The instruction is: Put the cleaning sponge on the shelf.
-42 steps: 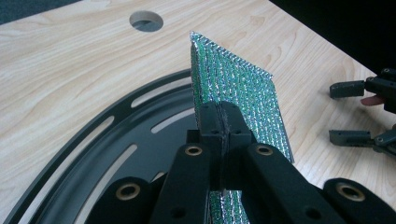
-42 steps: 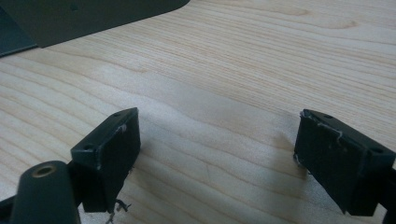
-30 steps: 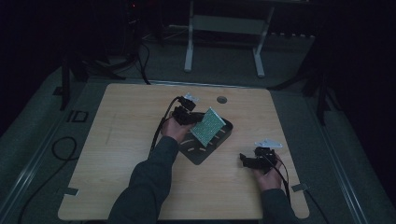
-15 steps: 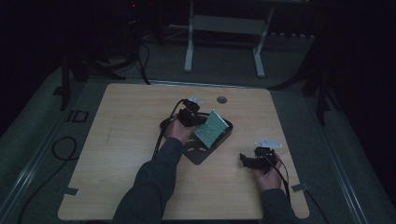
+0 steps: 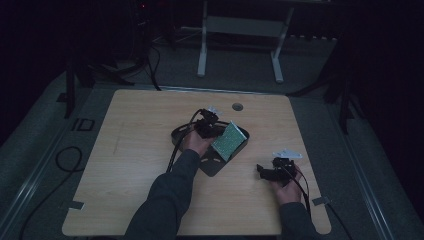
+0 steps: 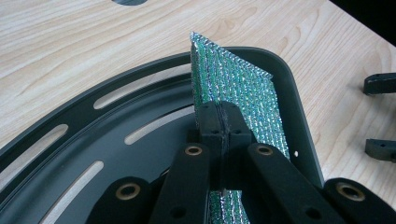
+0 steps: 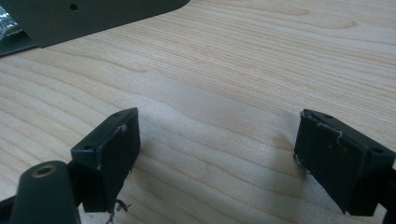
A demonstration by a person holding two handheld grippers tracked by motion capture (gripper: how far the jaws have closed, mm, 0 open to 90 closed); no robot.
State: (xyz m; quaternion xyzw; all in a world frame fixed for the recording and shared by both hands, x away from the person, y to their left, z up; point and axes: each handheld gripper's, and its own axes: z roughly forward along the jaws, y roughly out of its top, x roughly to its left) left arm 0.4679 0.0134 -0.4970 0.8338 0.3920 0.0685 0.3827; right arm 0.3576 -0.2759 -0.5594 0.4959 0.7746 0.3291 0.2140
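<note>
Left hand-held gripper (image 6: 219,122) has shifted the green sheet (image 5: 228,140) slightly toward the person.

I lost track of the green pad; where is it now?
The green pad is mid-table in the high view, clamped in the left gripper, standing on edge over the dark tray.

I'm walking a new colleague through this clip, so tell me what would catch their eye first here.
First the glittery green pad, tilted above the dark slotted tray mid-table, with the left gripper shut on its edge. Next the right gripper, jaws wide apart just above bare wood near the table's right front, close to the tray's corner.
</note>
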